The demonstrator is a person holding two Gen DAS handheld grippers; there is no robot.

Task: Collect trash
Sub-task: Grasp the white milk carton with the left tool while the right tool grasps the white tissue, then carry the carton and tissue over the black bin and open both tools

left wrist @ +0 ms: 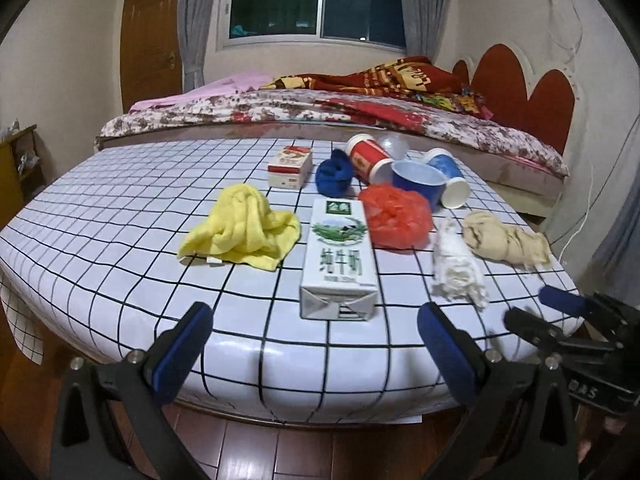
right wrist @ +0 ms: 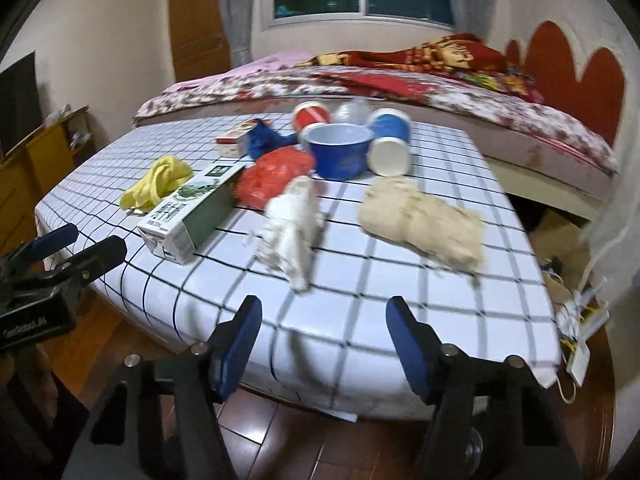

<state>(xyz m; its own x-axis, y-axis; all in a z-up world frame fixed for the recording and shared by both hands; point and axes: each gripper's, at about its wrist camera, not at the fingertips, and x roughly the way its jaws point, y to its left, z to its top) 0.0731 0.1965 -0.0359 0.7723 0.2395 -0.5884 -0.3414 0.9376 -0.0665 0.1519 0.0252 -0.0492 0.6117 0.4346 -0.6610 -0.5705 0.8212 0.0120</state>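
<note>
A white milk carton (left wrist: pixel 339 258) lies on the checked table (left wrist: pixel 120 208), straight ahead of my open, empty left gripper (left wrist: pixel 314 320). Beside it lie a crumpled red plastic bag (left wrist: pixel 396 216), a white tissue wad (left wrist: pixel 456 266), a red paper cup (left wrist: pixel 368 158) and a blue paper cup (left wrist: pixel 448 176), both tipped over, and a small red-white box (left wrist: pixel 290 166). My right gripper (right wrist: pixel 322 316) is open and empty at the table's near edge, in front of the tissue wad (right wrist: pixel 290 224). The carton (right wrist: pixel 188 212) lies to its left.
A yellow cloth (left wrist: pixel 244 228), a blue cloth (left wrist: pixel 334 174), a beige cloth (left wrist: pixel 504 240) and a blue bowl (left wrist: pixel 418 182) also sit on the table. A bed (left wrist: pixel 320 116) stands behind. Cables and a power strip (right wrist: pixel 580 328) lie right of the table.
</note>
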